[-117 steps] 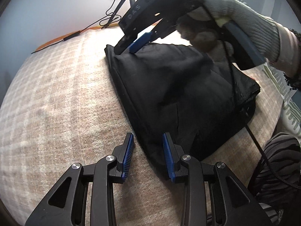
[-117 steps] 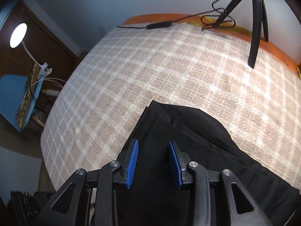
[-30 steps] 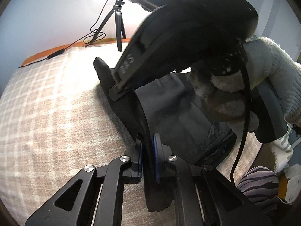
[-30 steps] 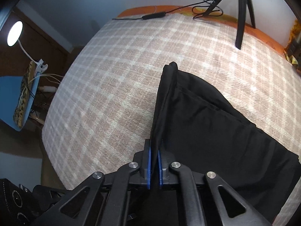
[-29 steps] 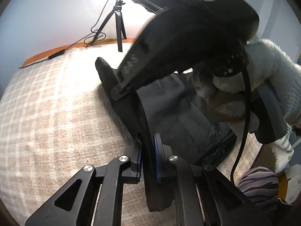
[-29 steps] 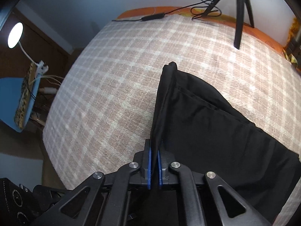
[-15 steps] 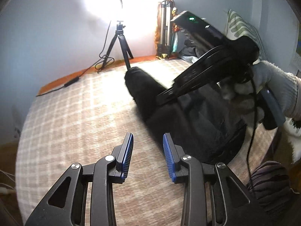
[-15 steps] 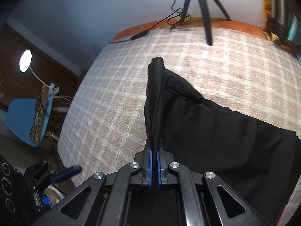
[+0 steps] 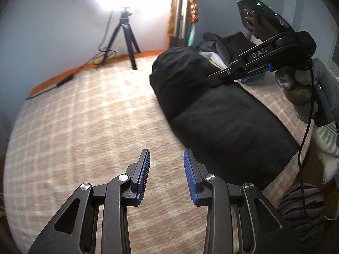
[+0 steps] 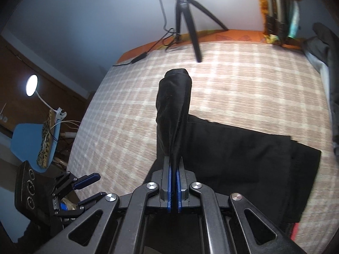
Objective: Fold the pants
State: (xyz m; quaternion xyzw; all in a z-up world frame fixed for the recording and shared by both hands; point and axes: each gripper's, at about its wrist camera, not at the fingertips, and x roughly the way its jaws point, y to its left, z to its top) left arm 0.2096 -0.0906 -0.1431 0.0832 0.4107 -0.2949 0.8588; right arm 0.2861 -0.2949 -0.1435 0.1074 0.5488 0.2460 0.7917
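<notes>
Black pants (image 9: pixel 228 124) lie partly folded on a plaid-covered bed (image 9: pixel 84 127), one end lifted into a bunched loop toward 12 o'clock in the right wrist view. The right gripper (image 10: pixel 173 182) is clamped on that raised fabric, its blue pads (image 10: pixel 168 188) pressed tight against the cloth. The left gripper (image 9: pixel 166 174), jaws spread and holding nothing, hovers over the blanket at the pants' 8 o'clock, while a tripod (image 9: pixel 125 40) stands at 11 o'clock near the wall.
</notes>
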